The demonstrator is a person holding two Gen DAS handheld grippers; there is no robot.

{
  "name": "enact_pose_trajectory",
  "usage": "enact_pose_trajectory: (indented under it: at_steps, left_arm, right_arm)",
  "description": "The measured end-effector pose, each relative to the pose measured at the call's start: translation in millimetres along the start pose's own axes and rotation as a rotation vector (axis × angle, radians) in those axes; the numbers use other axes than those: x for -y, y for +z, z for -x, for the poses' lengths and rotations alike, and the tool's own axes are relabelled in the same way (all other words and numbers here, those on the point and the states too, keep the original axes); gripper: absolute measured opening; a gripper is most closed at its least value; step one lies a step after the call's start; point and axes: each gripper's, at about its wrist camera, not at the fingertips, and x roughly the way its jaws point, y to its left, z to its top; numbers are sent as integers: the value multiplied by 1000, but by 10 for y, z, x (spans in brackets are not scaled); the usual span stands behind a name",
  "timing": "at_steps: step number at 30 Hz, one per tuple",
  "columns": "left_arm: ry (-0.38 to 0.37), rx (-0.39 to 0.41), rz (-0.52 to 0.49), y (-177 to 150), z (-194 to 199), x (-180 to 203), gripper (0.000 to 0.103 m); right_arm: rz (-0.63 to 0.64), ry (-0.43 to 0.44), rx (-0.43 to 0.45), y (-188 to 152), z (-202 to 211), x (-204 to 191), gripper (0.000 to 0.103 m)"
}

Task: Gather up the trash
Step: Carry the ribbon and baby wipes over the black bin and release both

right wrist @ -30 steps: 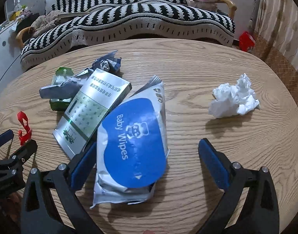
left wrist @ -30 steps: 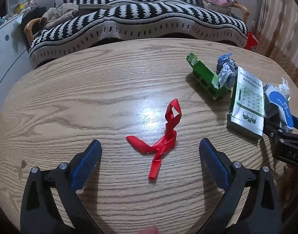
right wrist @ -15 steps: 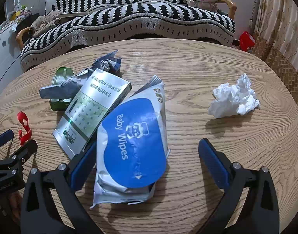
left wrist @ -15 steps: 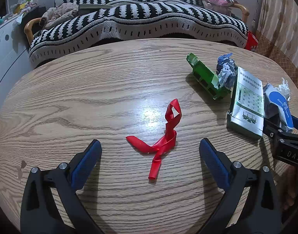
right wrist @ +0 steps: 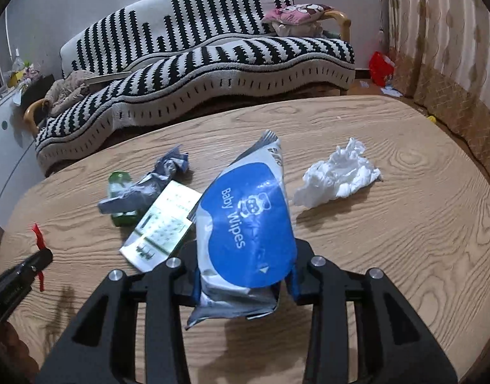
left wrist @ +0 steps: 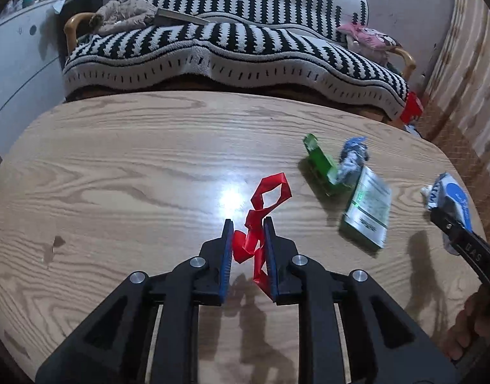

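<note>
Left claw [left wrist: 248, 233] pinches the red ribbon [left wrist: 264, 204]; right claw [right wrist: 245, 275] clamps the baby wipes pack [right wrist: 245, 224], both raised off the bench [right wrist: 389, 240], likely for disposal.

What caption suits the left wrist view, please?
Left gripper shut on red ribbon above wooden table.

Dim indoor light, overhead glare on table [left wrist: 227, 196]; soft shadows, fisheye-bent edges, slight motion blur
</note>
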Motion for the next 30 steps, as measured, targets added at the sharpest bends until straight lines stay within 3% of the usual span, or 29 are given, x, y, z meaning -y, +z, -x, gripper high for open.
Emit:
enact_pose_trajectory:
  at_steps: [8, 14, 23, 27, 30]
  left_arm:
    - [-10, 20, -34, -93, 289, 87, 18]
    - [-26, -3, -35, -118, 287, 62, 18]
    - [-74, 0, -50, -191, 459, 101, 18]
    - [-185, 26, -45, -570, 848, 388, 18]
    - [-254, -2, -163, -1021, 1082, 942, 18]
  right_arm:
    - [-19, 36, -1, -14, 100, 41, 38]
    - [-51, 41, -20, -36, 120, 70, 38]
    - [15, 67, 11, -116, 300, -178, 38]
    - [10, 131, 73, -434, 842, -12, 38]
    - [-53, 129, 93, -639, 1190, 356, 38]
